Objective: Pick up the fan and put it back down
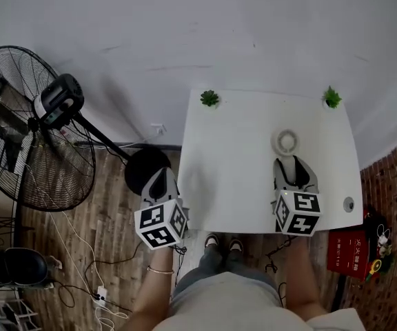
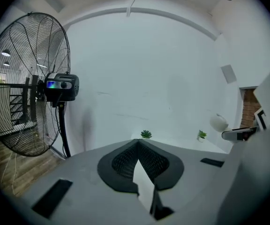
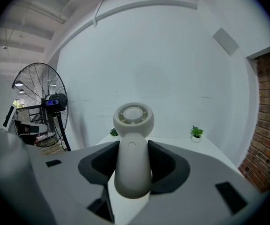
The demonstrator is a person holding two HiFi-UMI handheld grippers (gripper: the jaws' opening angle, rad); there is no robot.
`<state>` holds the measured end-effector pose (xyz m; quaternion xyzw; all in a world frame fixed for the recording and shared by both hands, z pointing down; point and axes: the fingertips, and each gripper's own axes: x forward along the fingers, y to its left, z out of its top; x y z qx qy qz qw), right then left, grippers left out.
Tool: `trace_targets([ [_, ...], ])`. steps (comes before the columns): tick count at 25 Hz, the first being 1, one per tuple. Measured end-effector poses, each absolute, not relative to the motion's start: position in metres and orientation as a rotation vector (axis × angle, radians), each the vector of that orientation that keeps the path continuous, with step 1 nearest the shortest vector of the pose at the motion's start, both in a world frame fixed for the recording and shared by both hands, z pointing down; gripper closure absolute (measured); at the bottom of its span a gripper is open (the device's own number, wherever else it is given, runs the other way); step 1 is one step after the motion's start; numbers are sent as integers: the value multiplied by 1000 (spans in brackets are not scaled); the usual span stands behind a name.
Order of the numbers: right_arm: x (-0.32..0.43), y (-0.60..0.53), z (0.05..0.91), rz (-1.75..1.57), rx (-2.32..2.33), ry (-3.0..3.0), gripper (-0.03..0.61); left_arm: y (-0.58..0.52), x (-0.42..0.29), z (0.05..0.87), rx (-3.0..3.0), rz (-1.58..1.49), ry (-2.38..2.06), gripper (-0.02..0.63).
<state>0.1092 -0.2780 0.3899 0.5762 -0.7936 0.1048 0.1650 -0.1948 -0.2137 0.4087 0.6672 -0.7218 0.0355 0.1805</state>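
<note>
Pedestal fan (image 1: pixel 26 129) with a black wire cage stands on the wood floor at far left, well apart from the white surface (image 1: pixel 240 185) and seemingly not the fan this job concerns. Next over, the left gripper (image 2: pixel 138 143) hangs off the surface's left edge, above the floor, its jaws meeting at the tips with nothing between them. One small potted plant (image 1: pixel 209 98) sits at the surface's far left corner and a second plant (image 1: pixel 331 98) at the far right. Right of centre, the hand fan (image 1: pixel 287 142), a pale unit with a ring-shaped head and a rounded handle, lies in line with the right gripper (image 1: pixel 296 167). Its jaws are clamped on the handle from both sides, and the head sticks out past the tips toward the wall. Whether the fan rests on the surface or is raised off it cannot be told from these views. By its look the fan is light, stiff plastic with a smooth skin, so the rounded handle could slide or swivel in a loose hold. The mid-handle, just under the neck, appears the sound place to take it, and the ribbed ring head is best left untouched. At far right, a red package (image 1: pixel 350 252) lies on the floor beside the brick wall (image 3: pixel 268 121).
</note>
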Motion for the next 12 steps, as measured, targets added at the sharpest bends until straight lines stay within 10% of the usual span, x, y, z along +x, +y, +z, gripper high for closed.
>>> trace_targets([
  [12,53,-297,397,287,1524,-2301,390,-200,-248,416,1764,96,-2124,609],
])
